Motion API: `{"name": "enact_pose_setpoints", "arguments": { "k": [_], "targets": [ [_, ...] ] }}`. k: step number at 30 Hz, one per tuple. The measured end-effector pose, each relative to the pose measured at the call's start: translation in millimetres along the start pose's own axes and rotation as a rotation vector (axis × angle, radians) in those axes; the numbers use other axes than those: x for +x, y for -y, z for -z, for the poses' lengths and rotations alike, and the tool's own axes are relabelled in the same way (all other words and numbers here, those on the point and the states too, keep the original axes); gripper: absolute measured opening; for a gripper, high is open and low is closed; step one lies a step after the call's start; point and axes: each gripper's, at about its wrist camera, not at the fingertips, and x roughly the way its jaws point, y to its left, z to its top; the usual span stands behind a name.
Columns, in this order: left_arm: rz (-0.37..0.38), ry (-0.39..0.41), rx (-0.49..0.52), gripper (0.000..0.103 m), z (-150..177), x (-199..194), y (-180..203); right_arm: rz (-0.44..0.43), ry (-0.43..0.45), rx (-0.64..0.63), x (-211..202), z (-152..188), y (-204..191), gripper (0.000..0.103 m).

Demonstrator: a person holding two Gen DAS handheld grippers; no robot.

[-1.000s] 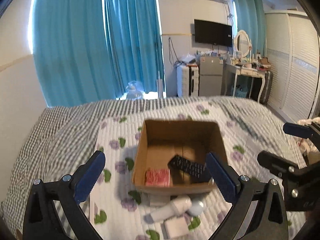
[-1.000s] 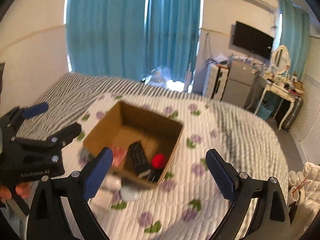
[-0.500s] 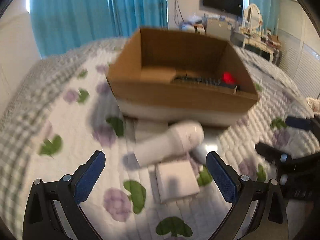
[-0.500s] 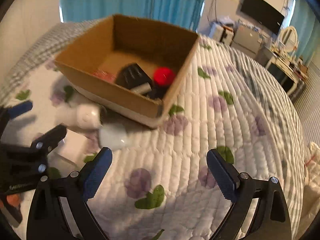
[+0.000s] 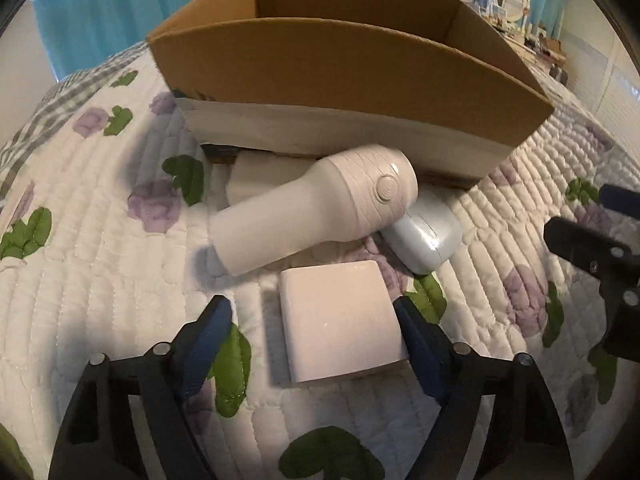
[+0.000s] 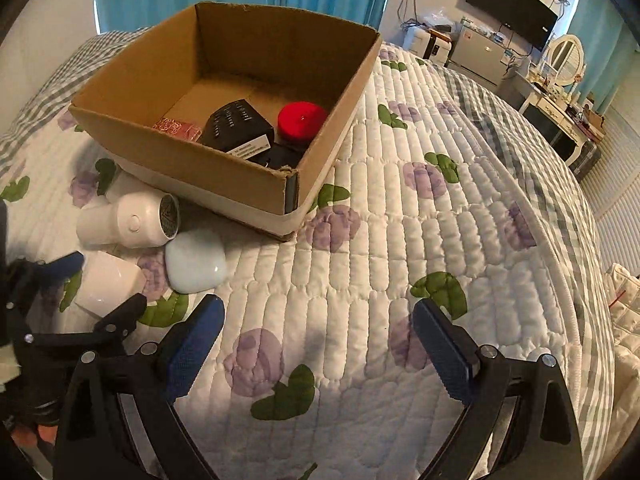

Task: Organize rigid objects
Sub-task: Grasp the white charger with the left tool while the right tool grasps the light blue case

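Here, on the far left of the quilted floral bedspread [image 6: 400,240], the left gripper [image 5: 312,332] is spread wide with its blue pads [image 5: 206,336] low over the quilt, straddling a flat white box [image 5: 340,320]; the right-hand pad looks to be at or just beside the box's right edge, while the left-hand pad stands clear of it, so nothing is clamped. Just beyond the box lies a white handheld device [image 5: 316,216] on its side, its rounded ribbed head with a round button pointing right, the handle pointing left. Behind the handle another white box [image 5: 260,176] sits partly tucked against the base of the cardboard box [image 5: 344,68]. To the right of the device's head, touching it or nearly so, rests a pale blue rounded case [image 5: 428,240]. The cardboard box stands open-topped behind these loose things, a white band around its lower wall. In the right wrist view its inside shows a pinkish-red patterned packet [image 6: 176,128] at the left, a black remote-like item [image 6: 236,128] with a white label in the middle, and a red round object [image 6: 302,118] to the right, the three close together along the near wall. Further right, the right gripper [image 6: 316,344] hovers over bare quilt with its fingers far apart and holding nothing, well apart from the loose objects.
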Motion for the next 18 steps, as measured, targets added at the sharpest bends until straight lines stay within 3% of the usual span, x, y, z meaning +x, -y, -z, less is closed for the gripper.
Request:
{"name": "enact_pose_setpoints", "arguments": {
  "k": [2, 10, 16, 18],
  "targets": [
    [0.031, 0.022, 0.019, 0.055, 1.9, -7.1, 3.6, -0.010, 0.005, -0.004, 0.1, -0.1, -2.1, 0.096],
    [0.034, 0.129, -0.049, 0.051, 7.9, -51.9, -17.7, -0.108, 0.033, -0.004, -1.5, -2.5, -5.7, 0.096],
    [-0.064, 0.227, -0.083, 0.051, -4.6, -74.4, -42.5, -0.177, 0.015, -0.086, 15.1, -13.3, -34.2, 0.095],
    [-0.081, 0.234, -0.101, 0.051, -8.8, -72.7, -53.9, -0.196, -0.013, -0.140, 29.1, -18.3, -52.3, 0.090]
  ]
}}
